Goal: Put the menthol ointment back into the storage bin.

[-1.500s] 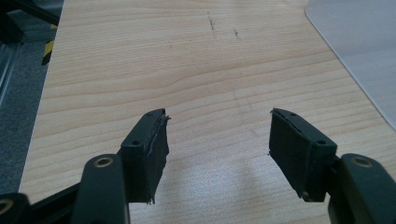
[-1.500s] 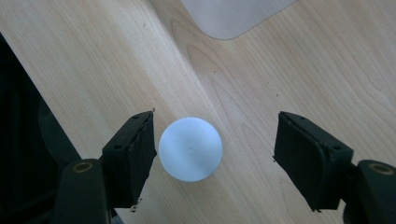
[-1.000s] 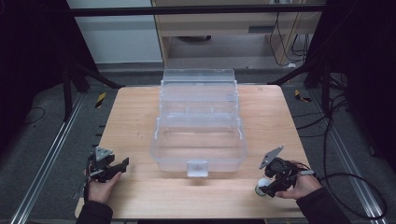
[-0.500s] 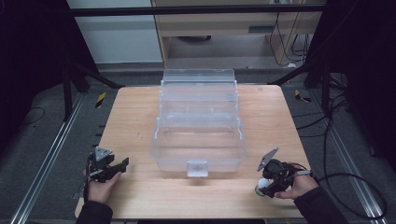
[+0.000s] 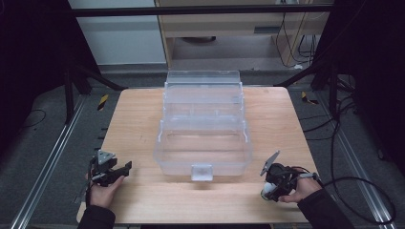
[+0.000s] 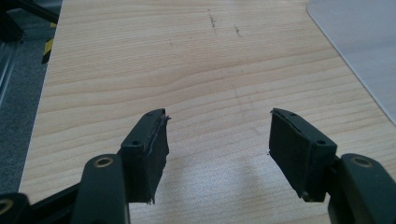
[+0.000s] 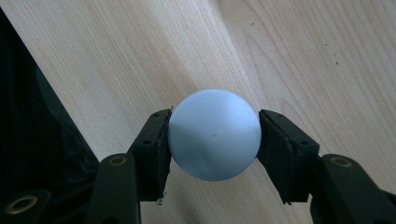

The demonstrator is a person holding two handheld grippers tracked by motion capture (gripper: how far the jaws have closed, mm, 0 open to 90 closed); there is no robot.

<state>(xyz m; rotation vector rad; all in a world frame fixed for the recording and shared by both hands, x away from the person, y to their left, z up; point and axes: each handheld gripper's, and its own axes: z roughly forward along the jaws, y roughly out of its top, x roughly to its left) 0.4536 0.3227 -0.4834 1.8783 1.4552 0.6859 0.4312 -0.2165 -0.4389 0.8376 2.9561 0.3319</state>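
The right gripper [image 7: 212,140] had just been closing, its fingers [image 7: 154,149] clamped on the pale blue ball [image 7: 214,134] between them, while the left gripper's [image 6: 217,140] fingers [image 6: 149,149] stood apart above the bare surface [image 6: 187,70].

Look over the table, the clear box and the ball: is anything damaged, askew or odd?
Little stands out. The left hand-held gripper has a frayed pad edge; the wooden table bears small dark scuffs.

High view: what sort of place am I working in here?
Probably a lab or recording workspace, not a home: a bare wooden table stands inside a dark metal frame, loose cables trail across the grey floor, and a clear plastic organiser box is the main prop.
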